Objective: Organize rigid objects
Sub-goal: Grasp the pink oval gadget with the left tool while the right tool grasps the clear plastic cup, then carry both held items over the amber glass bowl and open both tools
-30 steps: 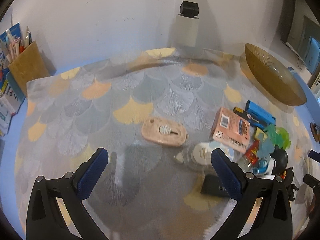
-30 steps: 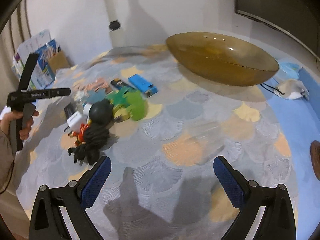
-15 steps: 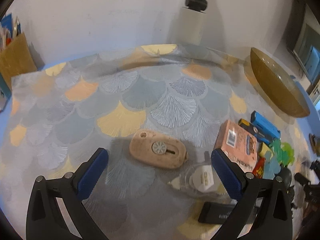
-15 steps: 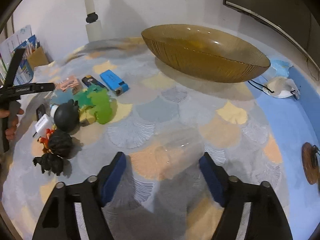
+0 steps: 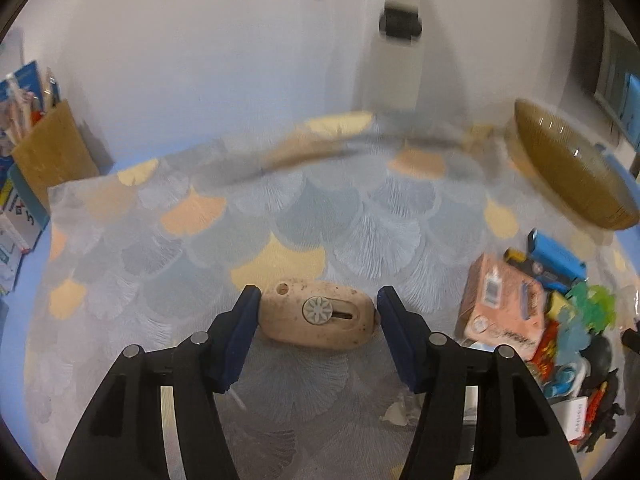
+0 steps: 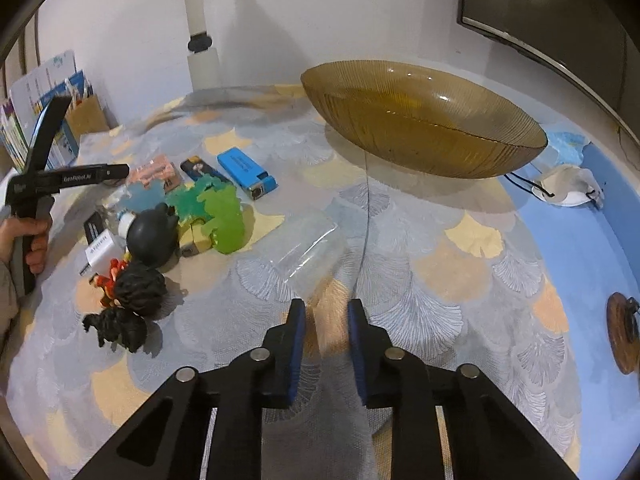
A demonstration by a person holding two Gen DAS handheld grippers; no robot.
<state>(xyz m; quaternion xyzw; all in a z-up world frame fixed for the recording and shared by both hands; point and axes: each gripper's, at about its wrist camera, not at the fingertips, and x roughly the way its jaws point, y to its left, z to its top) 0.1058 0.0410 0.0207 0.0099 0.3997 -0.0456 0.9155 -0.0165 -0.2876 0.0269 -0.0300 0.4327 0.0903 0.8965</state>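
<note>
Rigid objects: I see a beige oval cutter point(image 5: 318, 317) lying alone on the patterned cloth point(image 5: 280, 220), and a heap of small things at the cloth's right side, among them a pink box point(image 5: 502, 310), a blue lighter point(image 6: 246, 172) and a green toy point(image 6: 218, 210).
Left gripper: my left gripper point(image 5: 318, 312) brackets the cutter end to end, jaws closing; the pads sit right at its two ends, and I read that as contact, not yet a firm hold.
Right gripper: my right gripper point(image 6: 326, 322) is closing too, the gap already narrow. A clear plastic piece point(image 6: 310, 248) lies just ahead of the tips; whether its near edge sits between the pads I cannot tell.
Bowl: the amber glass bowl point(image 6: 424, 120) stands at the far right of the cloth and looks empty.
Progress: early, by my judgement. Nothing has been gathered into the bowl, and the heap lies unsorted.
Left to do: lift the cutter, then work through the heap.
</note>
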